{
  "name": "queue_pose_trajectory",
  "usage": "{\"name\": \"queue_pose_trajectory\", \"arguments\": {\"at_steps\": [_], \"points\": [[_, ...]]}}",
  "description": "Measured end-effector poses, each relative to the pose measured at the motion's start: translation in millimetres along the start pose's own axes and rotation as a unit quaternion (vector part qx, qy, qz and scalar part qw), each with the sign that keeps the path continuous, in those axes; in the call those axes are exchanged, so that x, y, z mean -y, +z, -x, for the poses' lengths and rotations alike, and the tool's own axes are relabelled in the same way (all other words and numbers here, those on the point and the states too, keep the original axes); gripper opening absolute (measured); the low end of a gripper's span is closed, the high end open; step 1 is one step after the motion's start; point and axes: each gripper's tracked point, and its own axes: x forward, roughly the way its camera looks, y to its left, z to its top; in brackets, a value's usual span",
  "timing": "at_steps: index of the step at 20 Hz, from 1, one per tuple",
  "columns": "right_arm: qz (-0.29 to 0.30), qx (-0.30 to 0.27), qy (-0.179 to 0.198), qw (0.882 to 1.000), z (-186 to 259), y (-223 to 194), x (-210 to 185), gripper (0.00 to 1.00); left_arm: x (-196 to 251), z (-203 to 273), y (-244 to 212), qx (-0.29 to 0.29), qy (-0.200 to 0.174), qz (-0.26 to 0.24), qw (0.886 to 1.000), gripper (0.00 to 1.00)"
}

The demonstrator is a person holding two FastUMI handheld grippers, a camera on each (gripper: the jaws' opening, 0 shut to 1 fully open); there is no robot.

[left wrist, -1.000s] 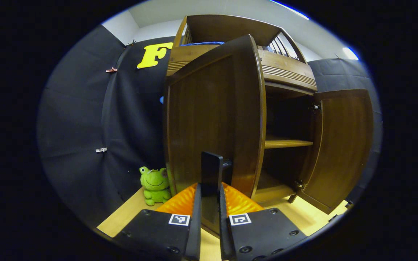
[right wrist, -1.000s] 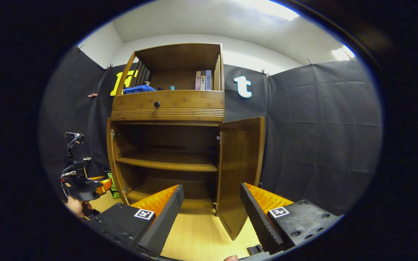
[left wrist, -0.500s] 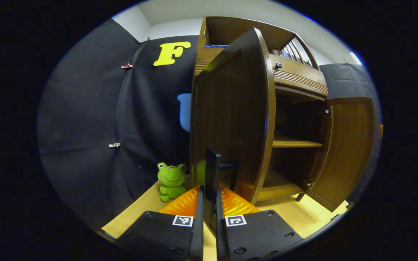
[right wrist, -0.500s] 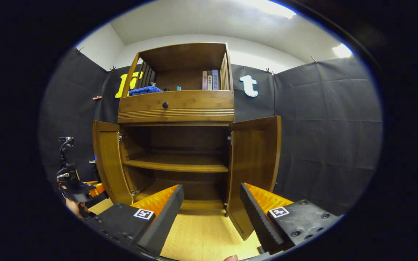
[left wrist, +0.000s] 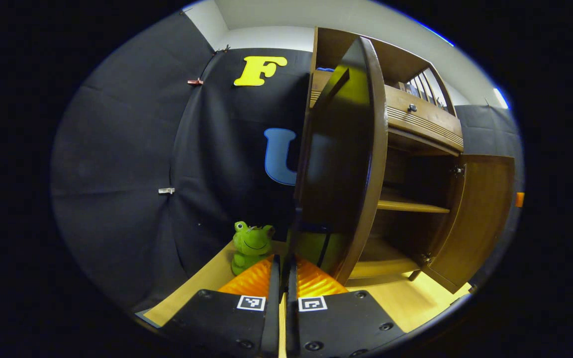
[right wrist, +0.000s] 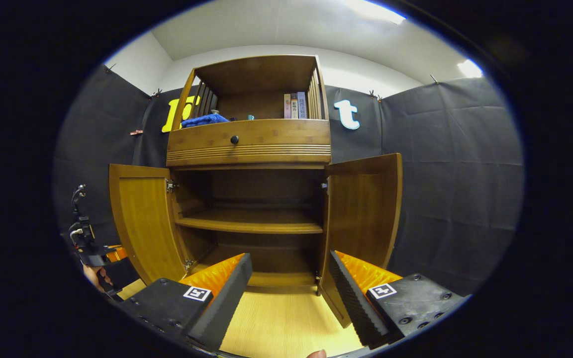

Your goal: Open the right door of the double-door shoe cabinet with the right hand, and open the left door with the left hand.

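Booth floor: frog toy beside left door; right gripper fingers apart.

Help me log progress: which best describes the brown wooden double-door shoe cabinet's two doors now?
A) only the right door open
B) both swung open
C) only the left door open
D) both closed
B: in the right gripper view the left door and right door both stand swung out, baring the inner shelf of the brown wooden cabinet.

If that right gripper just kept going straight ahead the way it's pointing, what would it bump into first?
Probably nothing at first: the right gripper is open, aimed into the open cabinet between both doors. It would likely meet the lower compartment's back panel under the shelf, though depth is unclear.
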Motion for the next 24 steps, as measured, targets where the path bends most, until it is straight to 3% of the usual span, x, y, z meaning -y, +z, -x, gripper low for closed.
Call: {"name": "queue_pose_trajectory", "arguments": {"at_steps": [8, 12, 13, 14, 15, 16, 18, 24], "points": [[-0.007, -0.003, 0.001, 1.000, -4, 1, -2, 0.99, -6, 1, 0, -0.003, -0.005, -0.012, 1.000, 0.13], [-0.009, -0.005, 0.004, 1.000, -2, 0, 0, 1.00, -13, 12, 5, 0.002, 0.010, -0.018, 1.000, 0.25], [-0.010, -0.005, 0.004, 1.000, -1, 0, 0, 1.00, -16, 17, 6, 0.004, 0.020, -0.026, 0.999, 0.38], [-0.010, -0.005, 0.005, 1.000, 0, 0, 1, 0.99, -22, 20, 7, 0.003, 0.034, -0.037, 0.999, 0.29], [-0.010, -0.005, 0.004, 1.000, 1, 0, 2, 1.00, -25, 24, 6, 0.001, 0.045, -0.048, 0.998, 0.51], [-0.010, -0.006, 0.005, 1.000, 1, -1, 2, 0.99, -27, 29, 7, 0.002, 0.054, -0.056, 0.997, 0.51], [-0.014, -0.008, 0.006, 1.000, 0, -1, 3, 1.00, -29, 40, 13, 0.008, 0.065, -0.060, 0.996, 0.69], [-0.018, -0.001, 0.021, 1.000, -2, 5, -4, 1.00, -26, 75, 27, 0.026, 0.079, -0.050, 0.995, 0.87]]}}
